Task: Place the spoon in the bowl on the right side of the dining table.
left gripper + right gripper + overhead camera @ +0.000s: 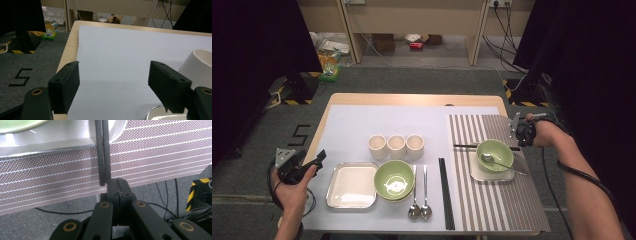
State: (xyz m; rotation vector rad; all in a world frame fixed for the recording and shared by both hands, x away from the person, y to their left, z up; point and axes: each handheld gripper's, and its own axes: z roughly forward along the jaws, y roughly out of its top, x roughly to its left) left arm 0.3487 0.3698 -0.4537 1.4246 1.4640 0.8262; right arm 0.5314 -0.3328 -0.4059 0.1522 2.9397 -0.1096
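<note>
A pair of black chopsticks (464,146) lies across the striped placemat (512,205) behind a green bowl (495,154). That bowl holds a spoon (502,163) and sits on a square plate (507,175). My right gripper (515,135) is at the placemat's far right edge. In the right gripper view its jaws (117,182) are shut on the near ends of the chopsticks (104,150), which run over the plate rim (50,141). My left gripper (318,159) hovers at the table's left edge. Its jaws (113,72) are open over the white mat, with nothing between them.
On the white mat (362,125) stand three cups (396,146), a square plate (352,186), a green bowl (394,179), two spoons (420,207) and a second pair of black chopsticks (446,192). One cup (200,65) is close to the left gripper's right jaw.
</note>
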